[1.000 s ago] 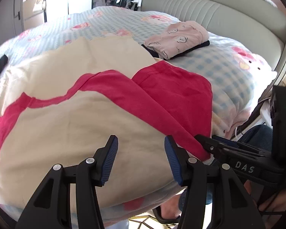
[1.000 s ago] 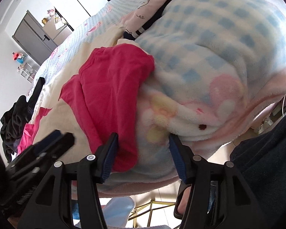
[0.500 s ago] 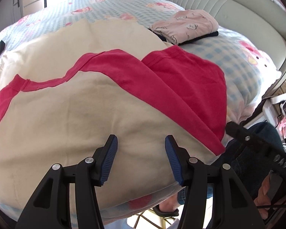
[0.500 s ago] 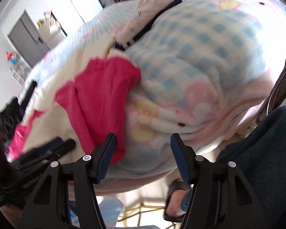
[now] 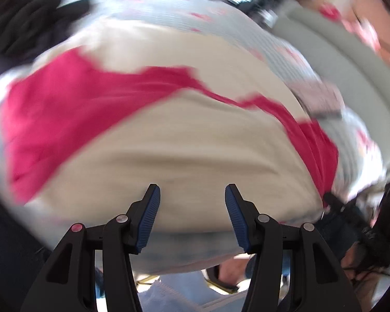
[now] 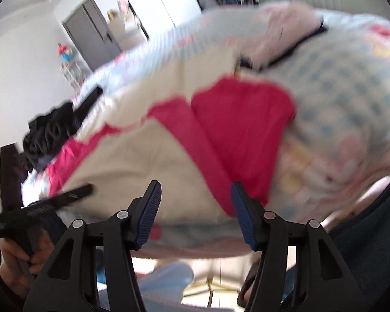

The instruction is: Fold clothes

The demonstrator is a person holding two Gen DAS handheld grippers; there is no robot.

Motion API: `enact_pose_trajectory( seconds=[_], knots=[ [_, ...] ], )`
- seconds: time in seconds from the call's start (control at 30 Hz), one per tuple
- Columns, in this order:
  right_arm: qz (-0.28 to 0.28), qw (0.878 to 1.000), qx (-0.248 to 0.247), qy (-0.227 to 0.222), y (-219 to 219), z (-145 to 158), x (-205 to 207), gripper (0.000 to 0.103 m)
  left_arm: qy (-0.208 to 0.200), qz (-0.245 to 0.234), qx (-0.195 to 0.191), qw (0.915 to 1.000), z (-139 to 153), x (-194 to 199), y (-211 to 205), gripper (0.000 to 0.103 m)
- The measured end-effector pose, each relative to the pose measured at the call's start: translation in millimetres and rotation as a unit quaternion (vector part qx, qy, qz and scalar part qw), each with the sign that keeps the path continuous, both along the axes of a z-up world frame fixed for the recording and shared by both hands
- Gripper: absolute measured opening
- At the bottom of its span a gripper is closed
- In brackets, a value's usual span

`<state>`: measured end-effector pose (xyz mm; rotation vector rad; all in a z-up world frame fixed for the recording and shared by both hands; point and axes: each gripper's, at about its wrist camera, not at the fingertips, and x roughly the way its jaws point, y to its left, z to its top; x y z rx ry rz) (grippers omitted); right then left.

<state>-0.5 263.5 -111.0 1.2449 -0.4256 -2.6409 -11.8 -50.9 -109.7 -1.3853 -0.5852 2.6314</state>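
Note:
A cream and red shirt lies spread across the bed, blurred by motion. My left gripper stands open over the shirt's near cream hem with nothing between its blue pads. In the right wrist view the same shirt shows its red sleeve near the bed's front edge. My right gripper is open just in front of that edge, holding nothing. The left gripper appears low left there, held in a hand.
A folded pink garment on a dark one rests on the checked blanket at the back right. A black clothes pile lies at the left. A grey headboard runs behind. The person's legs stand below the bed edge.
Both grippers swung left along the bed's front edge. The left wrist view now takes in the shirt's left red sleeve, and the right one faces the shirt body instead of the blanket corner.

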Motion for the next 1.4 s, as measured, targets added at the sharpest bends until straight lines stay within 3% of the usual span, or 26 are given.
enact_pose_trajectory(
  seconds=[0.1,0.17,0.2,0.23,0.3,0.37,0.43,0.47,0.5,0.53,0.63,0.77,0.87,1.0,1.07,1.17,1.23,1.37,1.4],
  knots=[
    [-0.035,0.998,0.02,-0.04,8.0,-12.7,-3.2,0.056,0.003,0.089,-0.004,0.9961,1.6,11.6,-48.2,0.054],
    [-0.067,0.995,0.032,-0.069,16.9,-21.7,-5.2,0.053,-0.005,0.128,0.014,0.9917,-2.6,14.9,-74.3,0.037],
    [-0.086,0.993,0.018,-0.082,26.3,-26.5,-5.4,0.058,-0.009,0.143,0.037,0.989,-5.9,17.4,-84.5,0.027],
    [-0.097,0.991,-0.007,-0.089,36.0,-29.6,-4.7,0.061,-0.008,0.159,0.027,0.9869,-3.9,20.7,-85.9,0.024],
    [-0.106,0.99,-0.026,-0.091,44.2,-28.6,-1.7,0.061,-0.006,0.191,0.006,0.9816,0.1,27.3,-88.8,0.024],
    [-0.106,0.991,-0.01,-0.077,40.4,-23.0,2.3,0.061,-0.003,0.22,-0.009,0.9755,3.6,33.8,-91.7,0.035],
    [-0.102,0.993,-0.007,-0.061,37.5,-17.1,6.5,0.059,0.0,0.208,0.051,0.9767,0.3,38.3,-93.9,0.05],
    [-0.095,0.994,-0.021,-0.054,38.2,-14.6,8.4,0.059,-0.009,0.196,0.08,0.9773,-6.2,37.5,-94.5,0.053],
    [-0.079,0.995,-0.043,-0.053,37.8,-14.4,8.6,0.059,-0.018,0.186,0.104,0.9769,-12.8,36.8,-94.8,0.053],
    [-0.056,0.994,-0.071,-0.057,36.6,-15.8,7.6,0.06,-0.026,0.187,0.101,0.9769,-20.0,35.9,-93.5,0.053],
    [-0.028,0.995,-0.071,-0.064,27.6,-17.2,5.4,0.063,-0.039,0.178,0.135,0.9739,-31.6,27.8,-96.0,0.052],
    [-0.023,0.995,-0.08,-0.062,27.7,-13.1,7.0,0.058,0.004,0.154,0.12,0.9807,-18.5,27.6,-89.0,0.051],
    [-0.024,0.993,-0.091,-0.078,27.7,-16.1,5.3,0.057,0.026,0.154,0.122,0.9803,-9.9,31.5,-87.9,0.05],
    [-0.049,0.982,-0.085,-0.161,26.5,-42.5,4.5,0.056,-0.007,0.161,0.132,0.978,-23.2,21.5,-91.8,0.05],
    [-0.04,0.981,-0.116,-0.148,27.6,-41.3,6.3,0.053,-0.012,0.159,0.151,0.9756,-28.0,20.0,-91.7,0.051],
    [-0.017,0.989,-0.107,-0.096,21.6,-22.2,4.2,0.053,-0.021,0.146,0.161,0.9759,-30.0,8.7,-87.5,0.053],
    [-0.012,0.99,-0.105,-0.097,19.8,-22.2,-2.7,0.052,-0.042,0.122,0.158,0.9789,-30.6,-6.0,-85.3,0.054],
    [-0.024,0.987,-0.128,-0.09,24.2,-23.1,-6.9,0.048,0.011,0.102,0.192,0.976,-17.4,-9.1,-88.2,0.051],
    [-0.027,0.987,-0.139,-0.078,26.4,-20.5,-4.1,0.048,0.003,0.103,0.186,0.9772,-21.3,-10.5,-85.0,0.05]
  ],
)
